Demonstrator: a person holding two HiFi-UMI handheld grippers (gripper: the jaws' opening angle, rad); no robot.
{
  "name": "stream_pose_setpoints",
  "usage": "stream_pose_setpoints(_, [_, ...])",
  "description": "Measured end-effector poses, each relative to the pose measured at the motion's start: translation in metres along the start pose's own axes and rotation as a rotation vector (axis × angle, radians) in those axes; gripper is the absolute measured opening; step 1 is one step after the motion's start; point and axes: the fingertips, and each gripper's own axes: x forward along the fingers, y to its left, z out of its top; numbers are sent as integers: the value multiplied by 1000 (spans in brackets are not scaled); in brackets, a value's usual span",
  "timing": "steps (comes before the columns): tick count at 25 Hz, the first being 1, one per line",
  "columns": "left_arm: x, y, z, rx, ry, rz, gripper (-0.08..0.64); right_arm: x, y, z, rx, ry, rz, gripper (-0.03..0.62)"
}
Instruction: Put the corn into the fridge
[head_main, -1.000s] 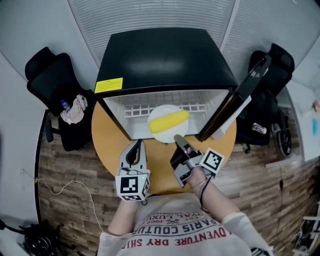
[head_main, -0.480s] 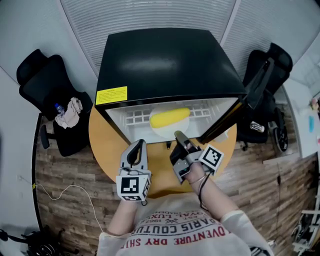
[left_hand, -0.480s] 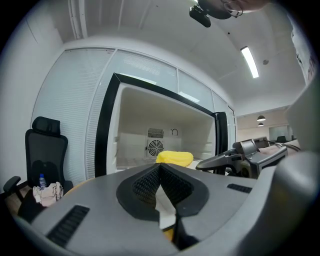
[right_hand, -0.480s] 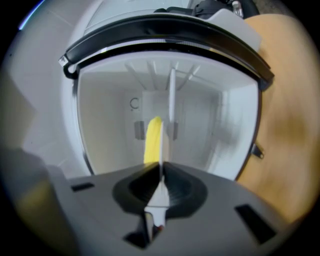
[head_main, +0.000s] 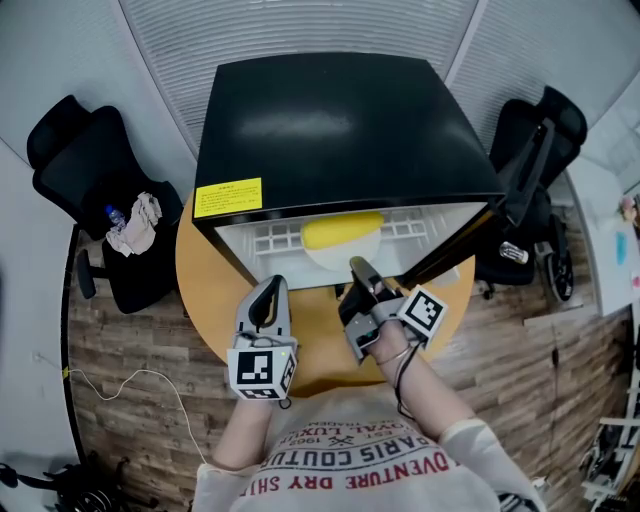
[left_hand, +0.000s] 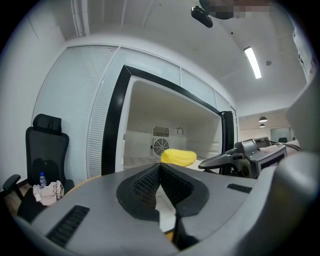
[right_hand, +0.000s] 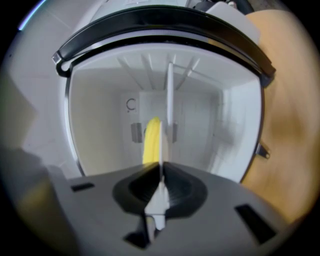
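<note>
A yellow corn cob lies on a white plate inside the open black mini fridge, on its white lower shelf. My right gripper reaches to the fridge opening and is shut on the plate's near rim. In the right gripper view the plate shows edge-on between the jaws of that gripper, with the corn beside it. My left gripper hovers over the table just left of it, shut and empty. The left gripper view shows that gripper and the corn in the fridge.
The fridge stands on a round wooden table. Its door hangs open to the right. Black office chairs stand at the left, with a bottle and cloth on the seat, and at the right.
The plate with the corn has slid further back into the fridge, under its top edge, with the right gripper following. The left gripper has barely moved.
</note>
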Motion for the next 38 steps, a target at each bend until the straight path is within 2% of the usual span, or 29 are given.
stream_pose_setpoints(19, [24, 7, -2, 10, 18, 11, 34, 30, 1, 11, 22, -49, -4, 49])
stream_pose_setpoints(26, [27, 10, -5, 1, 23, 12, 34, 31, 2, 11, 15, -56, 25, 52])
stream_pose_setpoints(30, [28, 4, -3, 5, 20, 3, 34, 30, 5, 10, -8, -37, 45, 55])
stream_pose_setpoints(33, [27, -2, -3, 11, 18, -9, 34, 28, 9, 3, 10, -5, 68, 103])
stream_pose_setpoints(38, [19, -12, -3, 17, 15, -21, 34, 9, 13, -11, -29, 40, 88, 118])
